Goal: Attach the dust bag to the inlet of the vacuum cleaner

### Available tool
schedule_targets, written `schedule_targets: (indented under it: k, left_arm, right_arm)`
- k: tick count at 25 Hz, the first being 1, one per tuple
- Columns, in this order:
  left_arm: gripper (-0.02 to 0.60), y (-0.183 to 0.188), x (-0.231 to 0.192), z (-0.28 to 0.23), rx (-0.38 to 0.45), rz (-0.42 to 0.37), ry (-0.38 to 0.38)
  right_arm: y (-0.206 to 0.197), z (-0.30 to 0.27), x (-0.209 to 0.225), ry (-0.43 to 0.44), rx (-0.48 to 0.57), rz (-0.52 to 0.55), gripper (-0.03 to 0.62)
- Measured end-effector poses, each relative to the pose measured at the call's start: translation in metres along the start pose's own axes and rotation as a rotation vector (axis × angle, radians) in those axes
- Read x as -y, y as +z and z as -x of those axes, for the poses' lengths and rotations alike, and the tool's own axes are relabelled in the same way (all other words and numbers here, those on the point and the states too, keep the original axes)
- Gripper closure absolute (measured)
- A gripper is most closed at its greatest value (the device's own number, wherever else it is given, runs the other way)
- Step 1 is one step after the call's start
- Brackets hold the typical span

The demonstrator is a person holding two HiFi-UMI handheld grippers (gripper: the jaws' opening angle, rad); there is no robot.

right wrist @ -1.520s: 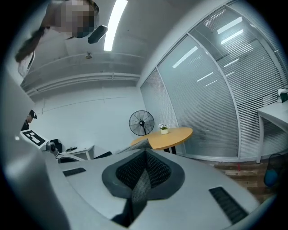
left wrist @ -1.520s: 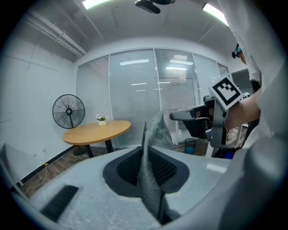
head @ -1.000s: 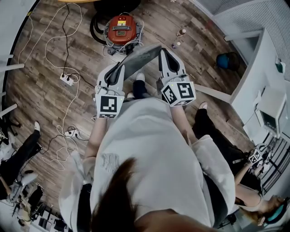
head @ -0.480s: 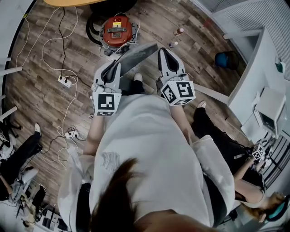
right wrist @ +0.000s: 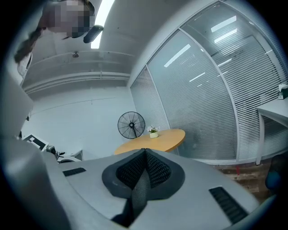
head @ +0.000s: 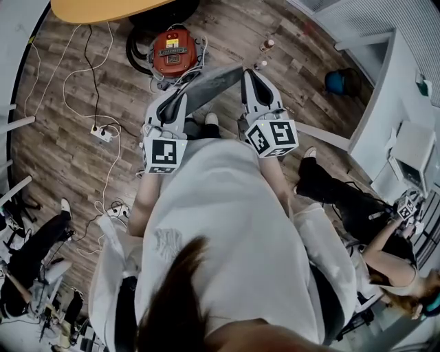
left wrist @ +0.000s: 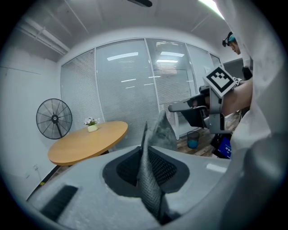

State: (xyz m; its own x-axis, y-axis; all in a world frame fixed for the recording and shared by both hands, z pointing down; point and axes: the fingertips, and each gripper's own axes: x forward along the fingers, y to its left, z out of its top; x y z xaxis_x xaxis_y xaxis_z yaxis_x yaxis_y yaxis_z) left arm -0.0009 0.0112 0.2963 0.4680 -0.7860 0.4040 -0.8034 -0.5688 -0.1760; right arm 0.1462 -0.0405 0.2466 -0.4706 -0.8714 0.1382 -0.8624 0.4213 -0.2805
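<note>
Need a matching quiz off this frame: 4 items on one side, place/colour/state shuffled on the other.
Items:
1. dust bag
2. vacuum cleaner
3. power strip
4. round table

Descriptions:
A. white, off to the left in the head view
B. grey, clamped between left gripper and right gripper
C. wood-coloured top, at the head view's upper edge
D. red body, just beyond the bag

Pairs: 1-B, 2-D, 3-A, 4-C

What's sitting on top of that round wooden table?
A small pot of flowers stands on the round table. The left gripper covers the table's near edge.
</note>
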Motion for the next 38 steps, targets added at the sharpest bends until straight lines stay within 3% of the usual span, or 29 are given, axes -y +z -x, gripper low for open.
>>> schedule_targets:
  k: [23,29,36,38]
  left_arm:
    - [0.538,-0.005,-0.028,-0.015,0.025,-0.048,-0.136]
    - [0.538,-0.018,-0.034,-0.016,0.004,-0.039,-0.165]
    - [0.538,-0.055,-0.024,-0.016,-0.049,-0.06,-0.251]
    - [0.538,-0.067,-0.022,-0.019,-0.062,-0.055,-0.273]
  right_arm:
    - [-0.001,-0.011,-0.013,-0.115,0.004,0.011,0.589]
    - [-0.004,-0.016,-0.035,-0.026,0.0,0.082,0.589]
    - [-0.03,-0.025,-0.059,0.076,-0.107,0.254,0.586]
    - [-0.044,-0.03,-0.066,0.125,-0.155,0.319,0.558]
